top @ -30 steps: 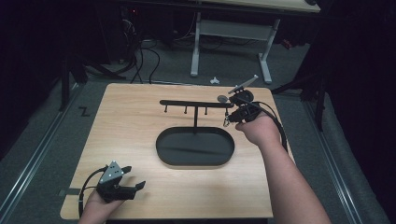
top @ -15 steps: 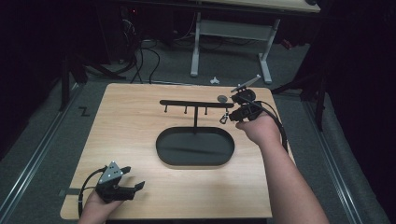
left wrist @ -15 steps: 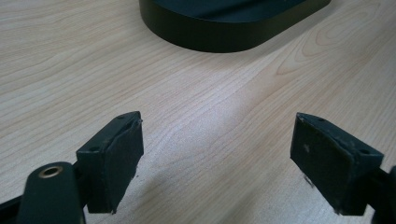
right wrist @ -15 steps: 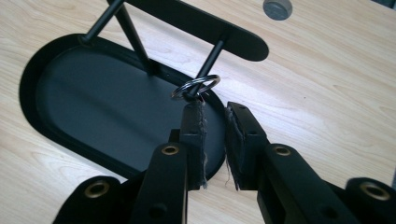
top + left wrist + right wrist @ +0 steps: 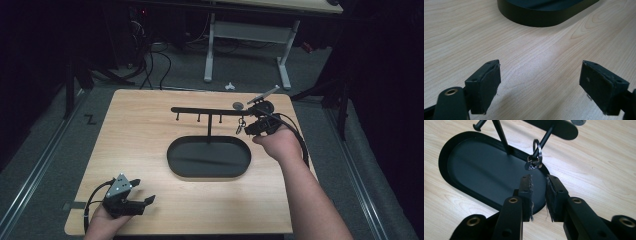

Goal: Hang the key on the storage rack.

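Keyring hangs on the rightmost peg of the black rack, over the right end of the oval tray at mid-bench. Right hand-held gripper sits just short of it, jaws narrowly parted and empty; left hand-held gripper rests wide open and empty at the near left corner. Step in hand appears to be either taking or releasing the keyring; taking it would call for a short advance, then closure on the ring.

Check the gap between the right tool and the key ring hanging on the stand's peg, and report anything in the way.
Nothing visible blocks it. The right tool sits just short of the key ring, jaws slightly parted, with only the black tray showing beneath the gap.
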{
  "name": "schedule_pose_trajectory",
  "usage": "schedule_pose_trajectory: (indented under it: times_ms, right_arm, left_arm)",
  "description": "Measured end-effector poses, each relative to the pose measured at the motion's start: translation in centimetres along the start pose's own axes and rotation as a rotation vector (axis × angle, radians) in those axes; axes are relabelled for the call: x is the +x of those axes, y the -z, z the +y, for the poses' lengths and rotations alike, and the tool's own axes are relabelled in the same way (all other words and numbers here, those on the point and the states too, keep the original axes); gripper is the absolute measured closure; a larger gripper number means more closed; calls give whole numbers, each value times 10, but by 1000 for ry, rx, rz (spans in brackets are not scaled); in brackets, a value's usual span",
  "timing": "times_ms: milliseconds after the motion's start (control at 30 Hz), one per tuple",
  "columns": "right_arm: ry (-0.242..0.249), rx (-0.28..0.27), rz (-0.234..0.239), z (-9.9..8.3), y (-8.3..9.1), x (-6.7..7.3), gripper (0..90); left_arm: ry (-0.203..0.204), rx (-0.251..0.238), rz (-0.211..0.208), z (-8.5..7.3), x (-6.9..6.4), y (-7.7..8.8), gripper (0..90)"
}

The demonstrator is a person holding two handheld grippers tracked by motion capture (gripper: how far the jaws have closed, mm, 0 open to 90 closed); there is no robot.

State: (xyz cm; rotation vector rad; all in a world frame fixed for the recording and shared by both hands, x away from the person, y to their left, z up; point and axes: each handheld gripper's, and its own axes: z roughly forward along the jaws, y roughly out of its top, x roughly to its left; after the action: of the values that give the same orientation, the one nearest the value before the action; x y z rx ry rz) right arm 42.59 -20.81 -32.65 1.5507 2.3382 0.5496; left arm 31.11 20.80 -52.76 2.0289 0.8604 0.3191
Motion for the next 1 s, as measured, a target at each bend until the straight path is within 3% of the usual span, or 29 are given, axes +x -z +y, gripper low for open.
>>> schedule_pose_trajectory:
  times_ms: [567,1000]
  right_arm:
    - [-17,24,2,-20,-16,-2,683]
    - [-62,53,2,-58,-45,-10,603]
  left_arm:
    - [6,3,14,-5,0,6,177]
    - [0,-6,13,-3,0,5,177]
